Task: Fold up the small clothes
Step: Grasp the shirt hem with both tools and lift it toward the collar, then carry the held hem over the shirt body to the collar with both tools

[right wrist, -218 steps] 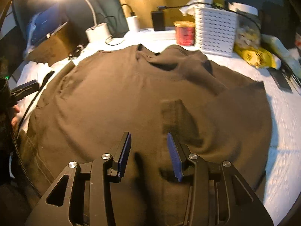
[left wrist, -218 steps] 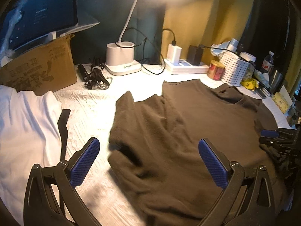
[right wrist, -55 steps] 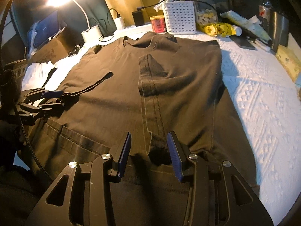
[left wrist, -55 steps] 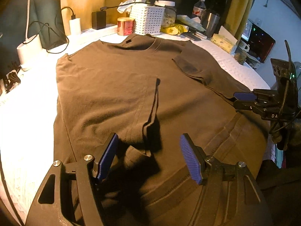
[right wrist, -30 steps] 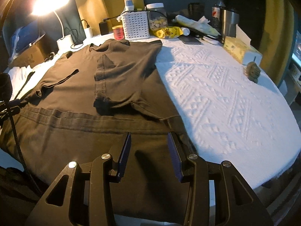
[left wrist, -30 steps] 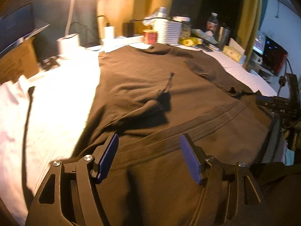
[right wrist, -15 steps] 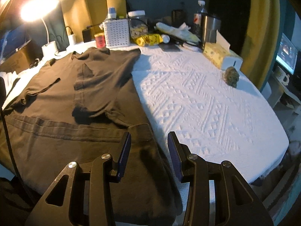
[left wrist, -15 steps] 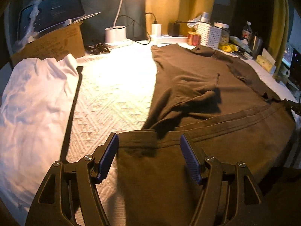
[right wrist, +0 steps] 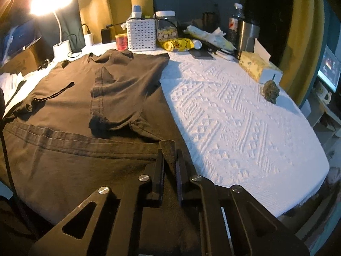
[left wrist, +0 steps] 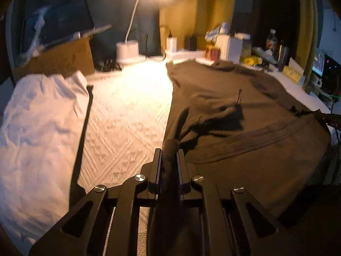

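Observation:
A dark brown T-shirt [left wrist: 255, 162] lies flat on the white textured cover [right wrist: 234, 128], both sleeves folded inward and its hem nearest to me. My left gripper [left wrist: 169, 149] is shut on the hem's left corner, and a roll of cloth bulges up between its fingers. At the hem's right corner [right wrist: 167, 144] my right gripper [right wrist: 170, 151] has its jaws closing, with the brown T-shirt [right wrist: 74, 106] pinched between the pads. In the left wrist view the right gripper's dark tip [left wrist: 328, 118] shows at the far right edge of the hem.
A crumpled white garment [left wrist: 36, 117] and a black strap [left wrist: 82, 132] lie left of the shirt. Lamp base [left wrist: 127, 51], cardboard box [left wrist: 57, 59], white basket [right wrist: 140, 35], steel tumbler [right wrist: 247, 35] and tissue box [right wrist: 257, 67] line the back. A small brown lump [right wrist: 270, 90] sits at the right.
Both grippers stood open over the hem half a second ago; now each has closed on its corner of the hem. The left gripper has shifted slightly sideways.

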{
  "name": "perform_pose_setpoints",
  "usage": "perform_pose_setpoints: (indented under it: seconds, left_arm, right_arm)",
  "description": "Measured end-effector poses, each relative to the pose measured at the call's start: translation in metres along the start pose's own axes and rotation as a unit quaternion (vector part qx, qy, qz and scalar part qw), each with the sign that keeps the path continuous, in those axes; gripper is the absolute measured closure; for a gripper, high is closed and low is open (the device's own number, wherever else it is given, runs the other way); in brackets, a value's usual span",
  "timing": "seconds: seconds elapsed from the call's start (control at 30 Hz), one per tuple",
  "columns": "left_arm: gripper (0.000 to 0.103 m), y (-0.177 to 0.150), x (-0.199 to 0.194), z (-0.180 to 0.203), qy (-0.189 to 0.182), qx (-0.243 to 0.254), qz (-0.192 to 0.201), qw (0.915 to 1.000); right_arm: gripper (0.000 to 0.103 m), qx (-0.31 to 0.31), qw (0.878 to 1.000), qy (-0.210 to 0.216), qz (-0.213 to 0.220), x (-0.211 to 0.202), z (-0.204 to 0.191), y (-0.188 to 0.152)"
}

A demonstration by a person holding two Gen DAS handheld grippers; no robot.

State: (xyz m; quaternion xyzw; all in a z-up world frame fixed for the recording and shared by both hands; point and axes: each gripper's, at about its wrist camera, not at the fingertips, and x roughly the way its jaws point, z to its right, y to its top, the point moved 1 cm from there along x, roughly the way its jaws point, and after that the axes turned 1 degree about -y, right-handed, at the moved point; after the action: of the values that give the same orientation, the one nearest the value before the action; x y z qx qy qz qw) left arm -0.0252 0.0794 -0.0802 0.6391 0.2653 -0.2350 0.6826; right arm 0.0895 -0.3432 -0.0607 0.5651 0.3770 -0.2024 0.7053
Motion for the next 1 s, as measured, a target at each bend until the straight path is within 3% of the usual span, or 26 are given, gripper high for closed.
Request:
perform_pose_setpoints:
  seconds: [0.33,1.0]
  left_arm:
    - [0.099,0.006,-0.022,-0.003,0.001,-0.009,0.034,0.9994]
    - [0.098,0.028,-0.054,-0.007,0.012,-0.008,0.082,0.9965]
  right_arm:
    - [0.094,-0.001,0.999,0.000,0.033,-0.029,-0.001,0.011]
    - [0.094,0.011,0.999,0.011,0.043,-0.039,0.009,0.012]
